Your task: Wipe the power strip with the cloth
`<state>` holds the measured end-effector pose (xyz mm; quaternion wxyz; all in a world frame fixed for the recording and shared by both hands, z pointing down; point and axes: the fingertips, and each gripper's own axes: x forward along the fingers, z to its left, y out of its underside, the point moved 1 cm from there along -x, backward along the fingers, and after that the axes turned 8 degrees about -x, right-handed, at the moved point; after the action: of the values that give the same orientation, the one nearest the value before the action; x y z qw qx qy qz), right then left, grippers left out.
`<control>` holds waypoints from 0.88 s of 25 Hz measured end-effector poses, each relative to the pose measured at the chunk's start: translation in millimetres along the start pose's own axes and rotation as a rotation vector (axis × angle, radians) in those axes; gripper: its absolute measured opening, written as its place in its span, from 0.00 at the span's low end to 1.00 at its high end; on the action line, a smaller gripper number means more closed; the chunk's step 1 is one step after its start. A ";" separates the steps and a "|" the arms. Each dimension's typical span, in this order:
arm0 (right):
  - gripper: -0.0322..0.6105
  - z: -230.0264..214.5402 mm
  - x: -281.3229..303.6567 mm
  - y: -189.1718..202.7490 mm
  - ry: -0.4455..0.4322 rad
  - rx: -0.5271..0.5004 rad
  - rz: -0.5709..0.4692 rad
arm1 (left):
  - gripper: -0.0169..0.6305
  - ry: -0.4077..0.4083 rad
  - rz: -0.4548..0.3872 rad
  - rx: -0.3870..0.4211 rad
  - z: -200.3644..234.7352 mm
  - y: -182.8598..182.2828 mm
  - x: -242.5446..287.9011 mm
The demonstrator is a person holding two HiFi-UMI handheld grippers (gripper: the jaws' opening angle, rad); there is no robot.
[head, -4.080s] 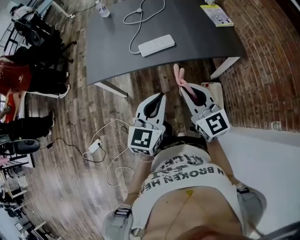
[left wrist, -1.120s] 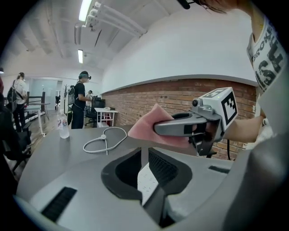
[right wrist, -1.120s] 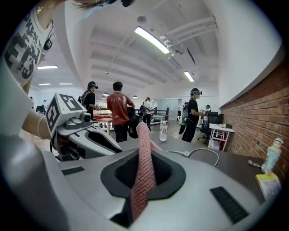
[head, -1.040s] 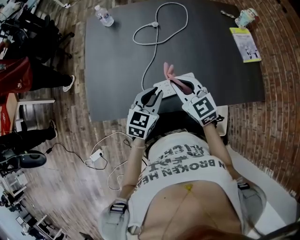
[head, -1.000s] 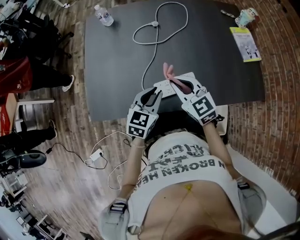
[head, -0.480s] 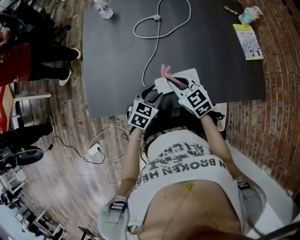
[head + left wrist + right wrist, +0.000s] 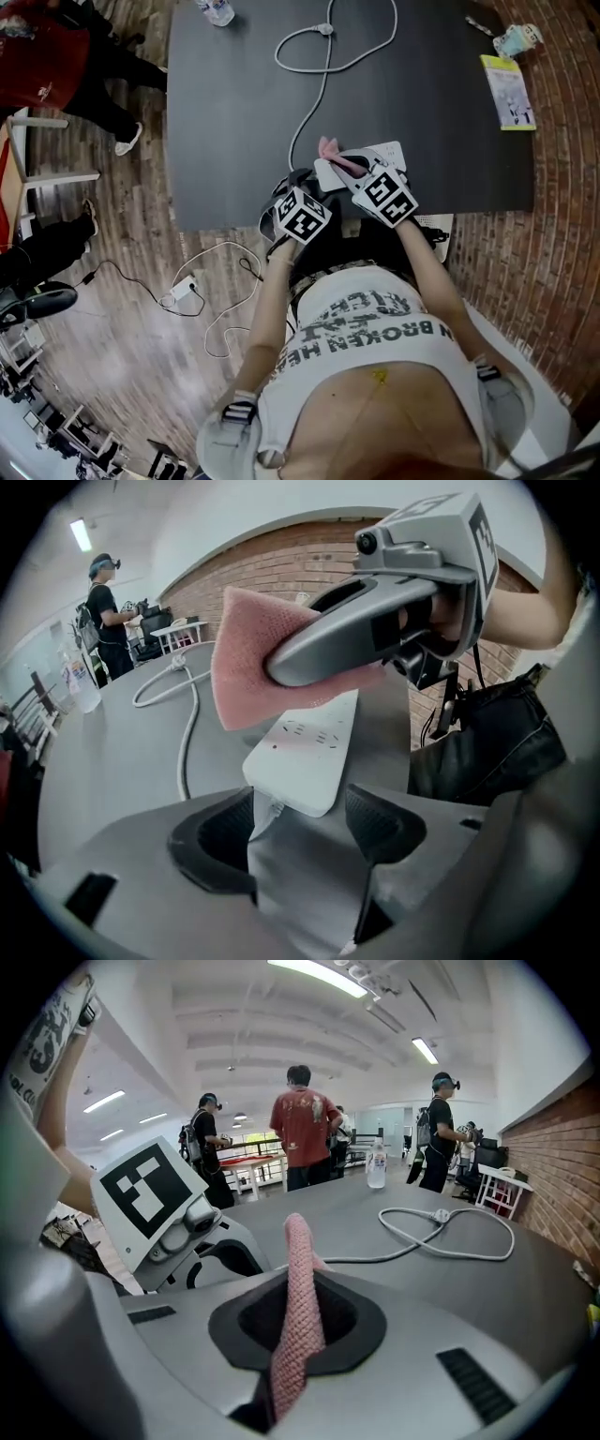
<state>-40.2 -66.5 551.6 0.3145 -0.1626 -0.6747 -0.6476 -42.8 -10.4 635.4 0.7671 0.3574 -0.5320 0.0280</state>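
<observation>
The white power strip (image 7: pixel 367 161) lies near the front edge of the dark table (image 7: pixel 234 112); its white cable (image 7: pixel 319 66) loops away toward the far side. My right gripper (image 7: pixel 345 162) is shut on a pink cloth (image 7: pixel 327 149), which hangs just above the strip (image 7: pixel 305 747). In the right gripper view the cloth (image 7: pixel 300 1288) stands pinched between the jaws. My left gripper (image 7: pixel 300 827) points down at the strip's near end. Its jaws have just been opening, and that end lies between the pads without being pressed.
A water bottle (image 7: pixel 216 9) stands at the table's far left, a yellow booklet (image 7: pixel 508 92) and a cup (image 7: pixel 518 39) at the far right. A black bag (image 7: pixel 487 747) sits below the table's front edge. Several people stand beyond the table (image 7: pixel 305 1129). A charger (image 7: pixel 183 289) lies on the wooden floor.
Both grippers have come down from in front of the person to the power strip at the table's front edge. The left gripper's jaws have opened wide around the strip's near end.
</observation>
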 end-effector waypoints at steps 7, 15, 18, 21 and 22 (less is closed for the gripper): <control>0.08 9.2 27.6 13.9 -0.102 -0.062 0.069 | 0.47 0.006 0.089 0.018 4.5 8.6 21.7; 0.08 26.4 56.1 28.2 -0.195 -0.126 0.136 | 0.48 0.019 0.067 0.027 5.6 8.0 23.3; 0.08 27.9 60.6 31.6 -0.193 -0.113 0.141 | 0.48 0.021 0.062 0.031 6.4 8.1 23.1; 0.08 28.1 62.0 30.9 -0.181 -0.121 0.144 | 0.48 0.021 0.056 0.031 7.5 9.1 23.0; 0.08 29.1 62.0 32.1 -0.179 -0.131 0.154 | 0.48 0.021 0.059 0.029 7.2 9.7 23.4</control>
<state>-72.7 -46.3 616.7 0.2908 -0.2911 -0.6420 -0.6469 -42.5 -15.3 661.4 0.7662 0.3524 -0.5337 0.0622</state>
